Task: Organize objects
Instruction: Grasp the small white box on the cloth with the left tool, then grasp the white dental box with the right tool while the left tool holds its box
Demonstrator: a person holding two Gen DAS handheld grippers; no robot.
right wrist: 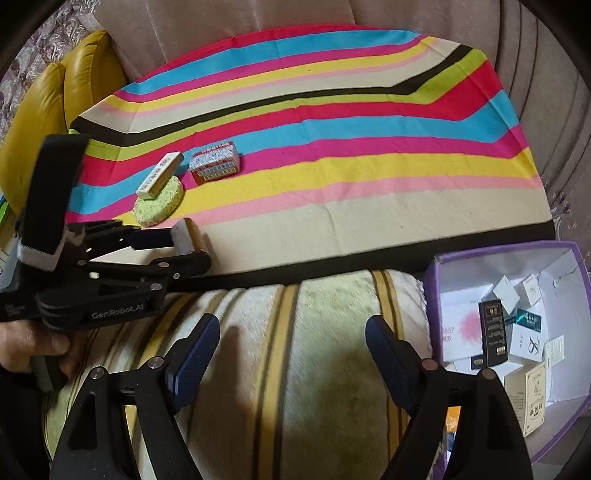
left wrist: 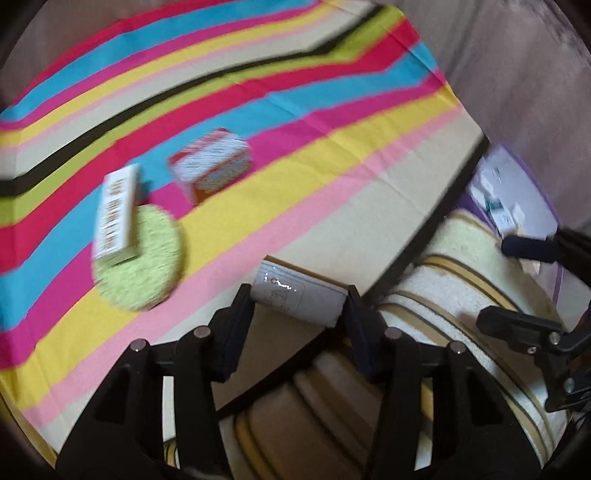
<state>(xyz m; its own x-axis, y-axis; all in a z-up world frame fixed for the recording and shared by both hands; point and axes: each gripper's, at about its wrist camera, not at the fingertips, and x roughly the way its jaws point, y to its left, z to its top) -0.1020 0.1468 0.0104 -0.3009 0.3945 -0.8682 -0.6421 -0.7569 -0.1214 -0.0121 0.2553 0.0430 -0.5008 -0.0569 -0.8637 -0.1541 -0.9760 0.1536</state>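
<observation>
My left gripper [left wrist: 299, 299] is shut on a small white-and-tan box [left wrist: 301, 293], held above the front edge of the striped cloth [left wrist: 332, 110]; it also shows in the right wrist view [right wrist: 188, 240] with the box [right wrist: 184, 232] between its fingers. A red-and-white patterned box [left wrist: 212, 162] [right wrist: 215, 162] lies on the cloth. A long white box [left wrist: 118, 214] [right wrist: 159, 176] leans on a round green pad [left wrist: 142, 262] [right wrist: 160, 206]. My right gripper [right wrist: 291, 343] is open and empty above the cream striped cushion [right wrist: 295, 350].
A purple box [right wrist: 576, 332] with several small boxes inside stands at the right, also in the left wrist view [left wrist: 517, 192]. A yellow cushion [right wrist: 48, 110] lies at the far left. The sofa back [right wrist: 258, 18] rises behind the cloth.
</observation>
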